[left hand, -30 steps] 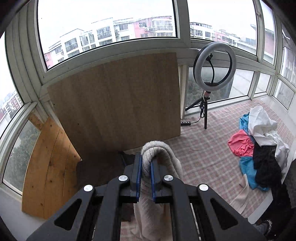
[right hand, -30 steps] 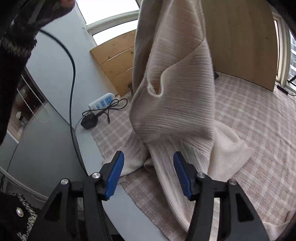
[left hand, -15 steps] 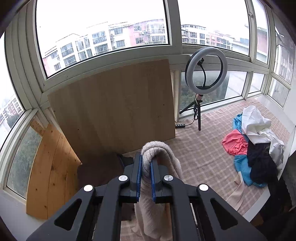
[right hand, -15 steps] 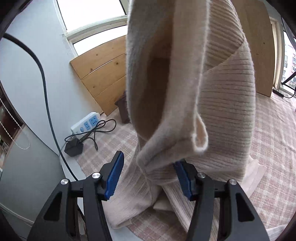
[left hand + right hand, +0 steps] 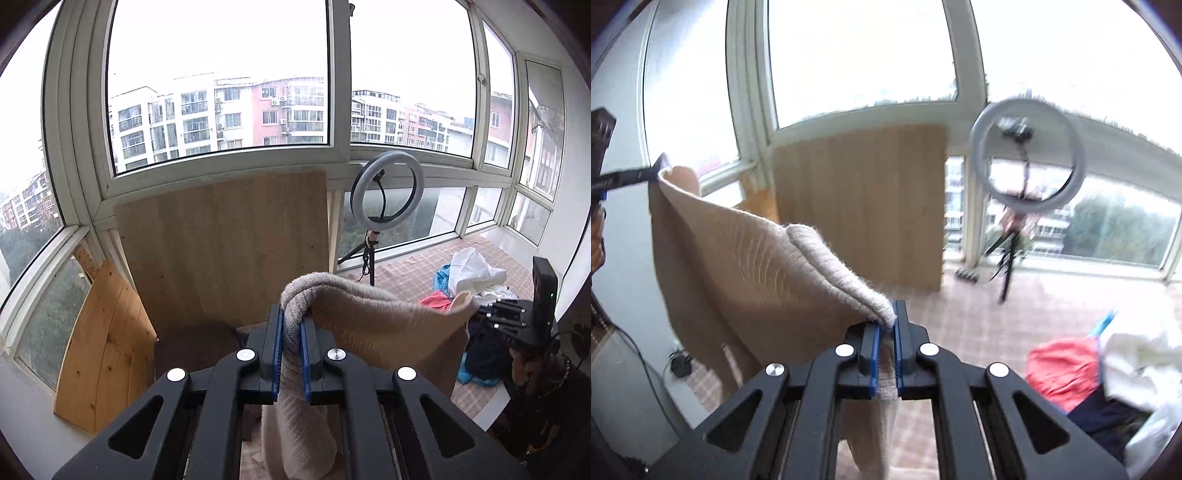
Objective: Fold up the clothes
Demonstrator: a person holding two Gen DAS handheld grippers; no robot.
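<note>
A beige ribbed knit garment [image 5: 369, 325] hangs in the air, stretched between both grippers. My left gripper [image 5: 291, 325] is shut on a thick rolled edge of it, with cloth drooping below the fingers. In the right wrist view my right gripper [image 5: 885, 326] is shut on another edge of the same beige garment [image 5: 746, 258]. The right gripper [image 5: 480, 314] shows at the right of the left wrist view, pinching the far corner. The left gripper [image 5: 659, 171] shows at the far left of the right wrist view, holding the other corner.
A pile of clothes [image 5: 469, 284], white, red, blue and dark, lies on the checkered cloth [image 5: 413, 269] at the right. A ring light on a tripod [image 5: 386, 192] stands by the windows. Wooden boards [image 5: 221, 251] lean against the window wall. A power strip cable [image 5: 679, 365] lies low left.
The right gripper, open beneath the hanging garment before, has shut on its edge and lifted it. The garment now spans sideways between both grippers. The left gripper rose higher.
</note>
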